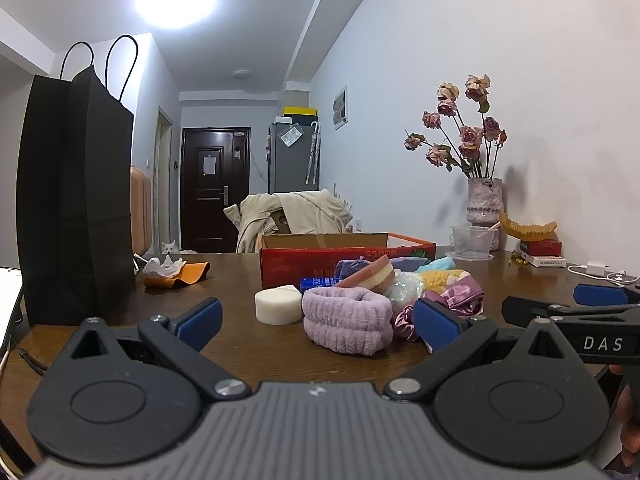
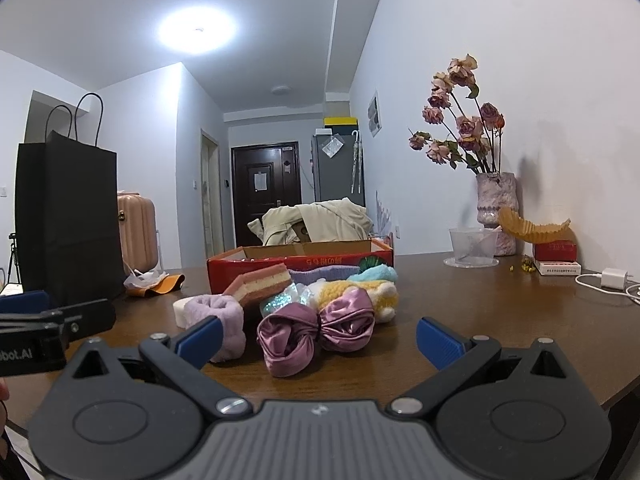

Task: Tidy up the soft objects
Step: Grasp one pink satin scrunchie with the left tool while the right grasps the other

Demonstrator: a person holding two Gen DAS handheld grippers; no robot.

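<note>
Wooden table (image 2: 500, 312) holds piled soft items before both grippers' spread fingers (image 1: 434, 322).

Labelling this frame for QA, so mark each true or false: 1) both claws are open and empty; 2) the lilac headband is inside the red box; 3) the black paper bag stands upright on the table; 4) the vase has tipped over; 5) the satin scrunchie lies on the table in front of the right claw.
1) Both claws open, empty: true. Left claw and right claw hold nothing.
2) Lilac headband in the red box: false. It lies on the table in front of the box.
3) Black paper bag upright: true.
4) Vase tipped over: false. It stands upright by the wall.
5) Satin scrunchie before the right claw: true.
</note>
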